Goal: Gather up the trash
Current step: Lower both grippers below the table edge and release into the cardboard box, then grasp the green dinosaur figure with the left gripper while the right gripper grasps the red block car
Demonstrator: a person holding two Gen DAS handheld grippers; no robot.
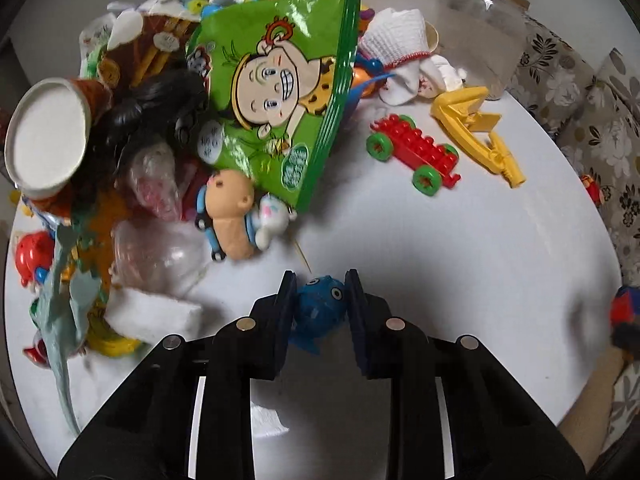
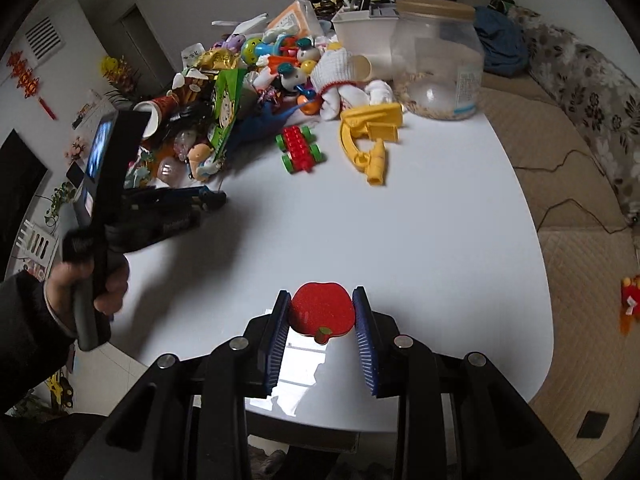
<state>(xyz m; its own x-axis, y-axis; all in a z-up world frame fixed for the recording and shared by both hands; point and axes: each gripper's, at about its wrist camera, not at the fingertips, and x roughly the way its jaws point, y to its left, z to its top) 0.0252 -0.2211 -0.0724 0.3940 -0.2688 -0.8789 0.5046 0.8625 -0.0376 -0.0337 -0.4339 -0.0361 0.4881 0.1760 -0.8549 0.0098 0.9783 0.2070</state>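
On a smooth white table (image 2: 400,220), the left gripper (image 1: 320,286) pinches a rounded blue plastic fish toy (image 1: 320,308) beside the crinkly litter pile. The right gripper (image 2: 322,300) clamps a flat, glittery red apple shape (image 2: 322,312) near the table's front edge.

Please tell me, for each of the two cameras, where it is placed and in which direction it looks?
Left wrist: on the left gripper, looking down along its fingers, which clamp a blue fish toy; beyond, the clutter pile with the green snack bag.
Right wrist: on the right gripper, looking down over the white table; holds a red apple toy; the person's left hand shows.
Shared: red block car, yellow toy, clear jar.
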